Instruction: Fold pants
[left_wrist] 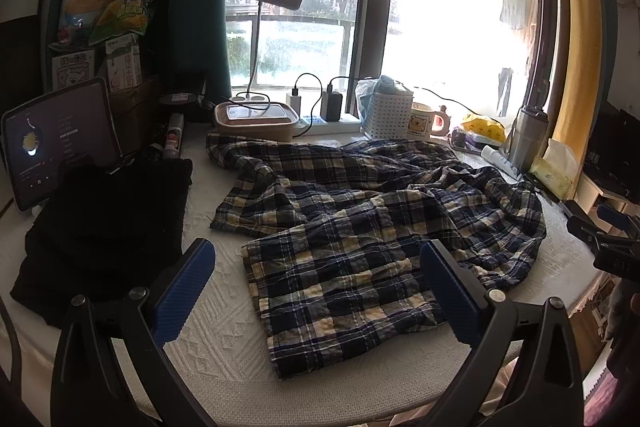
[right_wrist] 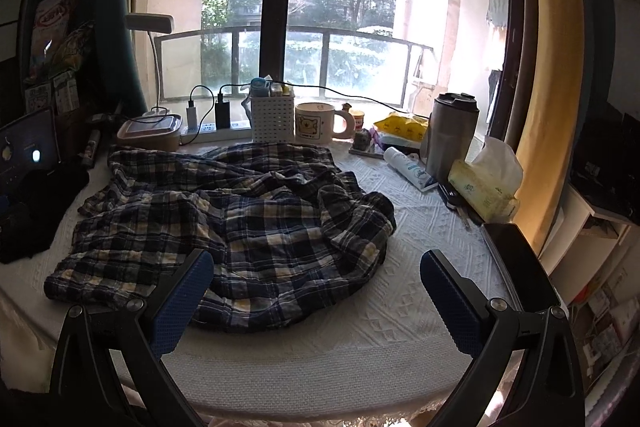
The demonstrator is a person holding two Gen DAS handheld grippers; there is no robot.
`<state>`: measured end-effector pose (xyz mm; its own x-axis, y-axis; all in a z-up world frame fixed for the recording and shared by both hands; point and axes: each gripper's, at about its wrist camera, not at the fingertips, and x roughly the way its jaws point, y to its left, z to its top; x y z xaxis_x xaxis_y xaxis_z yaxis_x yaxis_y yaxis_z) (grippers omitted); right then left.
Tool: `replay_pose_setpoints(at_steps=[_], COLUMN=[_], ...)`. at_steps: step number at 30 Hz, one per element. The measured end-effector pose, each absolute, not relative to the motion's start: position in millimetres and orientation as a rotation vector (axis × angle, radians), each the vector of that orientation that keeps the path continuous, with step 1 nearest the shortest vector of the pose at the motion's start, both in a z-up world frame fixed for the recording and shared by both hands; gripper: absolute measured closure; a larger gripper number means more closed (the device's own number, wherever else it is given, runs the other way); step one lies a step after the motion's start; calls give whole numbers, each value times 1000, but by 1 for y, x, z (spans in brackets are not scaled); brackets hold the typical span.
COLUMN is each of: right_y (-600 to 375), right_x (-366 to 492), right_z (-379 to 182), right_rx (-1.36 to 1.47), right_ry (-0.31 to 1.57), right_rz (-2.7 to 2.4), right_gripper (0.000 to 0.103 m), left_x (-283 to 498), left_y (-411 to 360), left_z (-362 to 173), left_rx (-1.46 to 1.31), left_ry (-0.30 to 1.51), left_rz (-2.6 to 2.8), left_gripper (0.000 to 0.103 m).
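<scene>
Plaid pants (left_wrist: 360, 227) crumpled on white tablecloth (right_wrist: 400, 287).
Left gripper (left_wrist: 316, 291), right gripper (right_wrist: 316, 297) above it, jaws spread, empty.

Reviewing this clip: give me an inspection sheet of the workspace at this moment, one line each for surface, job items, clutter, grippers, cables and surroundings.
Surface: white textured tablecloth, partly covered.
Job's things: plaid pants lie crumpled and unfolded, legs toward the left side.
Clutter: black garment, tablet, lunch box, white basket, mug, steel tumbler, tissue pack.
Grippers: left gripper open above the near pant leg; right gripper open over the pants' edge; neither holds cloth.
Cables: charger leads at the power strip.
Surroundings: window, yellow curtain.
</scene>
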<state>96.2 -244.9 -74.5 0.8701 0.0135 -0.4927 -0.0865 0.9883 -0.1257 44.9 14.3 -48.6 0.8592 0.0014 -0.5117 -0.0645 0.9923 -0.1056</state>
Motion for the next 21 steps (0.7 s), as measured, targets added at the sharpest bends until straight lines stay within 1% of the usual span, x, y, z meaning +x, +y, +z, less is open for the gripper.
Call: replay_pose_setpoints(at_steps=[16, 19, 21], right_y=[-282, -292, -300], right_x=[186, 203, 212], right_z=[-92, -94, -95], right_rx=[-126, -118, -117], right_ry=[616, 638, 644], right_rz=[15, 10, 2], right_gripper=[0, 0, 0], left_x=[106, 103, 95], left_y=[55, 56, 54], left_z=[-103, -111, -116], left_rx=[-277, -317, -343], left_ry=[780, 836, 858], left_rz=[48, 22, -5], left_gripper=[2, 6, 7])
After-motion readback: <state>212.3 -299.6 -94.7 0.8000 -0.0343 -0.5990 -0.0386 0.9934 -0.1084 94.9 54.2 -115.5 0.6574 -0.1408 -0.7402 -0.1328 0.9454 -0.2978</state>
